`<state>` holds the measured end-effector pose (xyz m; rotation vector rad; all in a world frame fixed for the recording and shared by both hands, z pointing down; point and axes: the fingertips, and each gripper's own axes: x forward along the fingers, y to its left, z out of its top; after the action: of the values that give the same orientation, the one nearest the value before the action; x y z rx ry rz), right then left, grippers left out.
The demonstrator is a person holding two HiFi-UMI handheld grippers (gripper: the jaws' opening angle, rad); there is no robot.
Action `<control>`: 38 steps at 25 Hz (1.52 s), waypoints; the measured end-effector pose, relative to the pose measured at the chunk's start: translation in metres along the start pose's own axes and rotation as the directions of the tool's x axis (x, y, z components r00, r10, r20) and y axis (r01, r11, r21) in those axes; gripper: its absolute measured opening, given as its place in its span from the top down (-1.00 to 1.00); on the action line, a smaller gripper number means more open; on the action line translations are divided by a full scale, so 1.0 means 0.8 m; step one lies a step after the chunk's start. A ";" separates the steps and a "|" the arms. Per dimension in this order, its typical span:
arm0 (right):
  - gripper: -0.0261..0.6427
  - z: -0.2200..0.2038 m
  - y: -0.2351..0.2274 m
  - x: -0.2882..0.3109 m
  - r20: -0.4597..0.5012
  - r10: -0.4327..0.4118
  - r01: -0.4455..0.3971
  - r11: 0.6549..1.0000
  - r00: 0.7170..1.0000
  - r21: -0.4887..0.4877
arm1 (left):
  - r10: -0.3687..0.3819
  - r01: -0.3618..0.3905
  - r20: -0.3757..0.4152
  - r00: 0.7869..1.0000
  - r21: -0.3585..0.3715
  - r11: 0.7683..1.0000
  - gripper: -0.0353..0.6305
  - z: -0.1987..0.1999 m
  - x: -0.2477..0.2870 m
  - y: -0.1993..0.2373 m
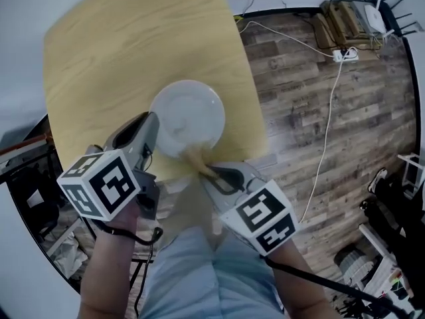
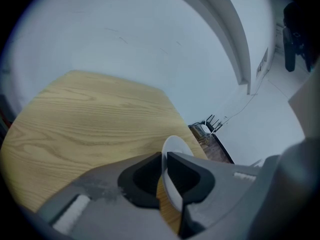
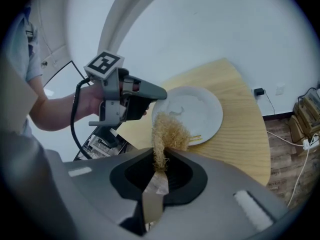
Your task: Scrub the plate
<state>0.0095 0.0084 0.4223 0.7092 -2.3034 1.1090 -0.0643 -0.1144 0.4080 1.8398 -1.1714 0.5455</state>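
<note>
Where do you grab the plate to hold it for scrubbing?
Pinch the plate by its thin rim at the near-left edge, from the person's side. It is wide and shallow, so only the rim fits between jaws; the left gripper grips there, leaving the middle free for the scrubber in the right gripper.

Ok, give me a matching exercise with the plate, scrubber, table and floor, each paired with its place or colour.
1 plate
2 scrubber
3 table
4 floor

A held in the right tool
B dark planks
C rim held in the left tool
D pale wood

Pairs: 1-C, 2-A, 3-D, 4-B
</note>
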 end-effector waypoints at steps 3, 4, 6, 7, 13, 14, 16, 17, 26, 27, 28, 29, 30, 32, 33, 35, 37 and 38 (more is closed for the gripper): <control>0.78 0.004 0.018 -0.013 0.031 0.033 -0.033 0.999 0.999 -0.006 | 0.001 -0.001 0.002 1.000 -0.005 1.000 0.72 -0.008 -0.002 -0.005; 0.78 0.007 0.021 -0.018 0.042 0.038 -0.037 0.999 0.998 -0.011 | 0.000 0.000 0.002 1.000 -0.002 1.000 0.72 -0.010 -0.001 -0.007; 0.78 0.015 0.025 -0.026 0.060 0.037 -0.036 0.999 0.997 -0.022 | -0.003 0.003 -0.005 1.000 0.002 1.000 0.72 -0.015 -0.001 -0.013; 0.78 0.020 0.025 -0.029 0.067 0.034 -0.032 0.999 0.997 -0.027 | -0.004 0.004 -0.012 1.000 0.003 1.000 0.72 -0.018 -0.001 -0.015; 0.78 0.052 -0.006 -0.026 0.082 -0.041 0.046 0.997 0.996 -0.059 | -0.016 0.016 -0.036 0.999 -0.015 1.000 0.72 -0.027 -0.005 -0.019; 0.78 0.059 -0.016 -0.025 0.088 -0.064 0.069 0.996 0.994 -0.057 | -0.020 0.019 -0.037 0.999 -0.019 1.000 0.72 -0.027 -0.005 -0.019; 0.78 0.072 -0.034 -0.022 0.106 -0.104 0.109 0.993 0.989 -0.047 | -0.027 0.027 -0.040 0.999 -0.022 0.999 0.72 -0.028 -0.004 -0.019; 0.78 0.079 -0.041 -0.018 0.114 -0.118 0.124 0.991 0.986 -0.043 | -0.031 0.030 -0.042 0.999 -0.025 0.999 0.72 -0.030 -0.004 -0.017; 0.78 0.106 -0.067 0.028 0.077 -0.188 0.195 0.977 0.979 -0.087 | -0.068 0.065 -0.063 0.996 -0.047 0.997 0.72 -0.029 0.000 -0.012; 0.78 0.107 -0.066 0.033 0.068 -0.188 0.195 0.976 0.980 -0.100 | -0.069 0.066 -0.066 0.995 -0.051 0.996 0.72 -0.029 0.001 -0.010; 0.78 0.108 -0.065 0.037 0.060 -0.188 0.193 0.975 0.980 -0.112 | -0.070 0.066 -0.069 0.995 -0.057 0.996 0.72 -0.029 0.001 -0.008; 0.78 0.108 -0.064 0.040 0.052 -0.185 0.190 0.974 0.981 -0.122 | -0.070 0.066 -0.071 0.995 -0.064 0.996 0.72 -0.028 0.002 -0.006; 0.78 0.107 -0.063 0.042 0.043 -0.180 0.184 0.974 0.983 -0.129 | -0.070 0.065 -0.072 0.995 -0.069 0.996 0.72 -0.028 0.003 -0.004; 0.78 0.106 -0.061 0.044 0.029 -0.169 0.172 0.975 0.985 -0.140 | -0.067 0.062 -0.072 0.995 -0.074 0.995 0.72 -0.026 0.006 -0.002; 0.78 0.105 -0.058 0.045 0.024 -0.164 0.165 0.976 0.986 -0.144 | -0.065 0.060 -0.071 0.995 -0.075 0.995 0.72 -0.025 0.007 -0.002; 0.78 0.103 -0.049 0.047 0.018 -0.148 0.149 0.977 0.989 -0.149 | -0.062 0.056 -0.068 0.996 -0.076 0.996 0.72 -0.024 0.009 -0.003; 0.78 0.097 -0.038 0.047 0.013 -0.128 0.128 0.980 0.992 -0.150 | -0.058 0.053 -0.063 0.996 -0.077 0.996 0.72 -0.023 0.009 -0.003; 0.78 0.094 -0.034 0.047 0.012 -0.117 0.117 0.982 0.993 -0.148 | -0.057 0.052 -0.061 0.996 -0.081 0.995 0.72 -0.022 0.009 -0.003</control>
<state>-0.0164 -0.0759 0.4190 0.7775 -2.2868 0.8737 -0.0577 -0.1025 0.4216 1.7693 -1.0824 0.5152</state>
